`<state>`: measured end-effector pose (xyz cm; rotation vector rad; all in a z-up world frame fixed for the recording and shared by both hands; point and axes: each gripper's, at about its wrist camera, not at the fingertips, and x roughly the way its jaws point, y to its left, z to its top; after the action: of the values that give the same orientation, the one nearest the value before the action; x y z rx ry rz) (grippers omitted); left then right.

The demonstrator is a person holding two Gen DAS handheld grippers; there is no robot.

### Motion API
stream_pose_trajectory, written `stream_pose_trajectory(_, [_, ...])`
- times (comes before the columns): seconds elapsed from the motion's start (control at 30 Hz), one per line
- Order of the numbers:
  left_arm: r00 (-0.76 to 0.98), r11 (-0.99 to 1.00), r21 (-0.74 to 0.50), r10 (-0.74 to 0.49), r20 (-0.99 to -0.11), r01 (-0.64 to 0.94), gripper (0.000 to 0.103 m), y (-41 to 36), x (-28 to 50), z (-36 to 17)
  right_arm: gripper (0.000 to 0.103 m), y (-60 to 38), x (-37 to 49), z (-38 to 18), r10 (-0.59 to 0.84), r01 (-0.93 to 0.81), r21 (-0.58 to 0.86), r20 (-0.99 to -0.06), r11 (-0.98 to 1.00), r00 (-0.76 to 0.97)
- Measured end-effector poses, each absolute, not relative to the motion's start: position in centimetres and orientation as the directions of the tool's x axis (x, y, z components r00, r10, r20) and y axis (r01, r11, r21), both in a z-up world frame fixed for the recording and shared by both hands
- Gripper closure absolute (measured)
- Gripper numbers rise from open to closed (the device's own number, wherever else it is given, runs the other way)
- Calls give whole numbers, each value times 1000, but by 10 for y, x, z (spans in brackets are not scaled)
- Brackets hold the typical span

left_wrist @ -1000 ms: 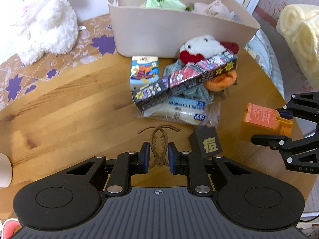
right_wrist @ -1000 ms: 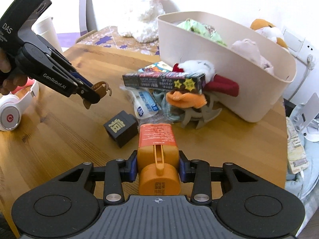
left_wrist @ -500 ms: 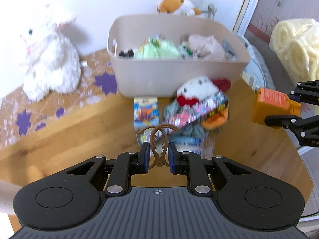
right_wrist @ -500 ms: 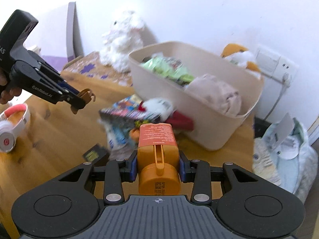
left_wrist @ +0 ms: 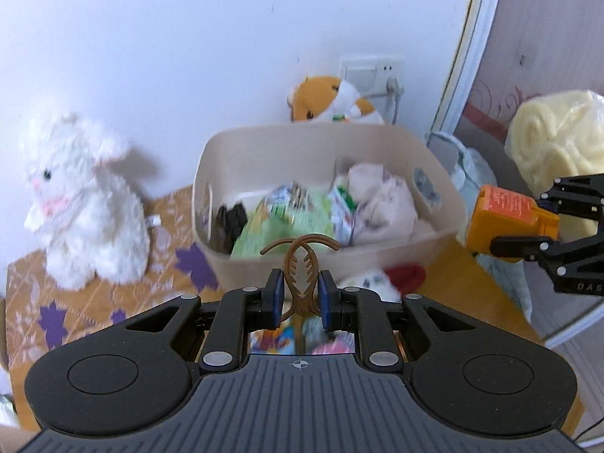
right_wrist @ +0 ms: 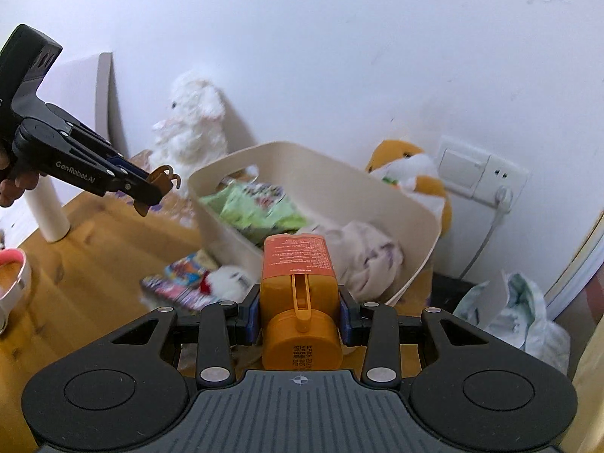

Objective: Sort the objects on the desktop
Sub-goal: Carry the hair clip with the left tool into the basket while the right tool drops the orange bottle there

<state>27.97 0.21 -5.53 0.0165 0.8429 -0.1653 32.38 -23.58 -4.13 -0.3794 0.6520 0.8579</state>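
Brown clip [left_wrist: 300,283]: pinched between your left gripper's [left_wrist: 300,300] closed pads, held up before the bin.
Orange bottle [right_wrist: 298,287]: clamped in your right gripper [right_wrist: 298,313], near the bin's rim.
Bin [left_wrist: 377,260]: beyond both, holding packets and cloth.

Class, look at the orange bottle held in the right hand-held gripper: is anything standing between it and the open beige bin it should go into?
Nothing visible blocks it. The orange bottle sits clamped in the right hand-held gripper, raised near the beige bin, whose top is open. The left hand-held gripper with its brown hair clip hangs off to the side.
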Motion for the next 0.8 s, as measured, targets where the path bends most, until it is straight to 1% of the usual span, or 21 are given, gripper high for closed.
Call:
stream_pose_trajectory(0.2, [677, 985, -54, -152, -720, 163, 84, -22, 315, -48, 67, -228, 356, -38, 560, -779, -71, -655, 623, 507])
stream_pose_trajectory(0.4, [693, 991, -36, -113, -712, 125, 84, -46, 347, -57, 67, -216, 387, -44, 549, -767, -69, -657, 638, 516])
stream_pose_trajectory(0.8, [647, 995, -34, -86, -758, 93, 84, -71, 386, -90, 67, -198, 425, -77, 494, -760, -82, -715, 644, 495])
